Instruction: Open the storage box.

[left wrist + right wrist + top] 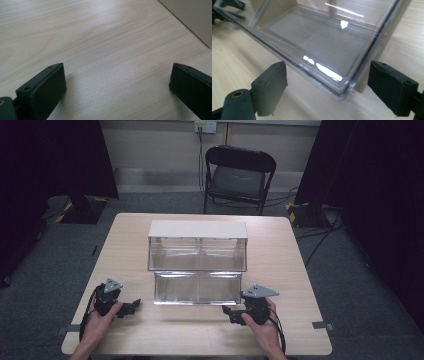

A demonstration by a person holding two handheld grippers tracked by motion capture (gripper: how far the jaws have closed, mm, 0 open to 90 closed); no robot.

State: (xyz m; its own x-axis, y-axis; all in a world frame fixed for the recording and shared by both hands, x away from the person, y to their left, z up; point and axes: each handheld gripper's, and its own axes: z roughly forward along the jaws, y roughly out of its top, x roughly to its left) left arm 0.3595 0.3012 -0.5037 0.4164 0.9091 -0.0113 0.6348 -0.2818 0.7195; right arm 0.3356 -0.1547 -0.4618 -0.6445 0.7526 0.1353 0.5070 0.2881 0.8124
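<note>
Two hand-held grippers are rested on a pale wooden table (280, 250) before a clear plastic two-tier drawer unit (197, 265).

The left gripper (131, 307) and right gripper (227, 310) are both held with jaws spread, grasping nothing; a black folding chair (239, 176) is seen beyond the table.

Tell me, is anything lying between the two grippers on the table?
No. In the high view, bare table separates the left gripper from the right gripper.

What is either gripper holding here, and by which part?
Nothing. The left gripper and the right gripper are open and empty on the table, apart from the clear drawer unit.
</note>
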